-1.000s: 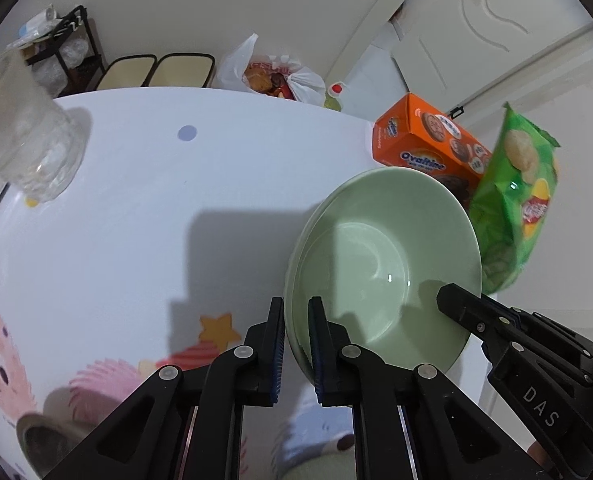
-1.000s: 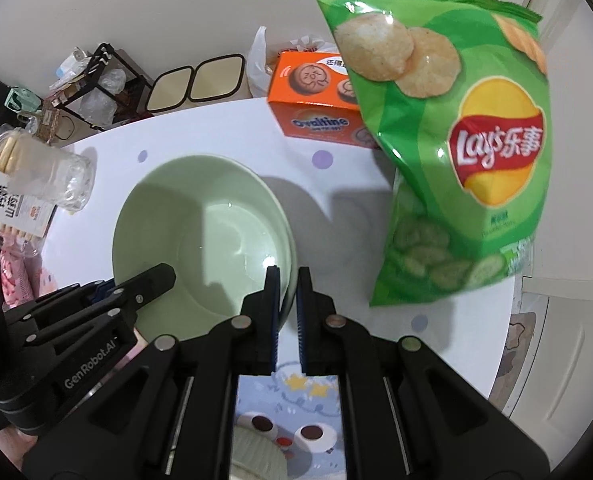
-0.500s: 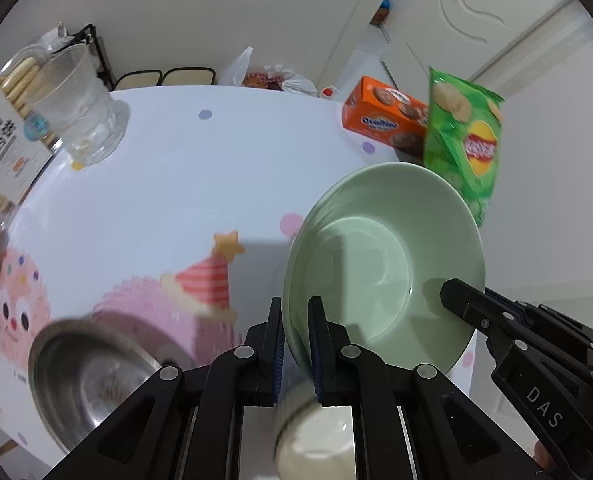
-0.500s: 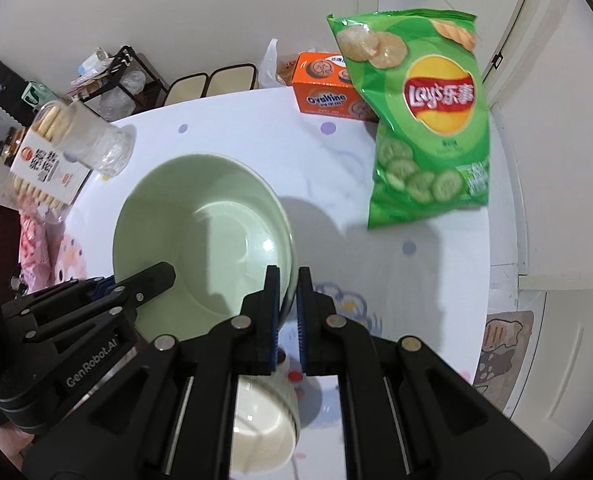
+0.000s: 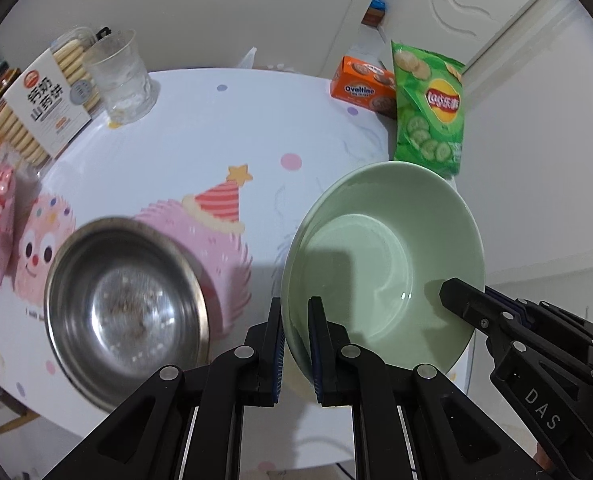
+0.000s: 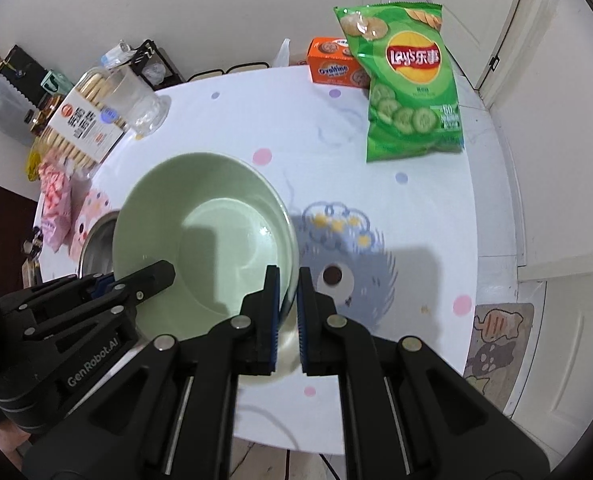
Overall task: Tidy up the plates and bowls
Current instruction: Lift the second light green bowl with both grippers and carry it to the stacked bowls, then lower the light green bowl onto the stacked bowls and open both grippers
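Round white table point(image 5: 200, 148) with cartoon print. Green bowl point(image 5: 380, 264) aloft, left gripper point(image 5: 295, 344) and right gripper point(image 6: 287, 316) clamped on opposite rims; steel bowl point(image 5: 124, 308) beside; tabletop centre bare.

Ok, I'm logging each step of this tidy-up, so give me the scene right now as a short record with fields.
held item: green bowl
left tool: shut on the bowl's near-left rim
right tool: shut on the opposite rim
bowl position: lifted above the table
nearby dish: steel bowl on the table, to the left
other items: chip bag, orange box, glass, biscuit pack
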The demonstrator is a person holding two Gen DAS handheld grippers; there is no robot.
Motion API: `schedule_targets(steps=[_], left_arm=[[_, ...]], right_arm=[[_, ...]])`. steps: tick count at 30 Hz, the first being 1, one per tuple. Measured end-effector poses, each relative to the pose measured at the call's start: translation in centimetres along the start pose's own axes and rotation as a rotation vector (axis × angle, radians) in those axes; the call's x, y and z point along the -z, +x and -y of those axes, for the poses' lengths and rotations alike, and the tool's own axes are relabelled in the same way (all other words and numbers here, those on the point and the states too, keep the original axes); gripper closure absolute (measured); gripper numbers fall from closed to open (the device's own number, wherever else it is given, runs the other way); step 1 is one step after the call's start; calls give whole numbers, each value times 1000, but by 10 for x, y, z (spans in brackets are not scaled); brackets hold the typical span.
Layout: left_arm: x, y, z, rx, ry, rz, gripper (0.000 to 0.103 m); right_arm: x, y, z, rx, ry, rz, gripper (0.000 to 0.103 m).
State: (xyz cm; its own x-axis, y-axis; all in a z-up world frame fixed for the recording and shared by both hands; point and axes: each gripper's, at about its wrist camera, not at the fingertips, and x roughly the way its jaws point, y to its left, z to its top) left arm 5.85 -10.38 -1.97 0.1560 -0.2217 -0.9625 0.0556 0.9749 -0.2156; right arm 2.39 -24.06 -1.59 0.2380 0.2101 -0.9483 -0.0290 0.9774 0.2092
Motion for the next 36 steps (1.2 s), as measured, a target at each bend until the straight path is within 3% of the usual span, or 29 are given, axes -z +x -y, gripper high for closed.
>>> schedule_targets(steps=[15,36], left_arm=[[39,20,-7,-14,-36,-38,93],[38,38,-5,-50,-7,-43,93]], right_arm=[[41,17,-1,9,-12,-59,93],[45,38,-1,59,-15,-103,92]])
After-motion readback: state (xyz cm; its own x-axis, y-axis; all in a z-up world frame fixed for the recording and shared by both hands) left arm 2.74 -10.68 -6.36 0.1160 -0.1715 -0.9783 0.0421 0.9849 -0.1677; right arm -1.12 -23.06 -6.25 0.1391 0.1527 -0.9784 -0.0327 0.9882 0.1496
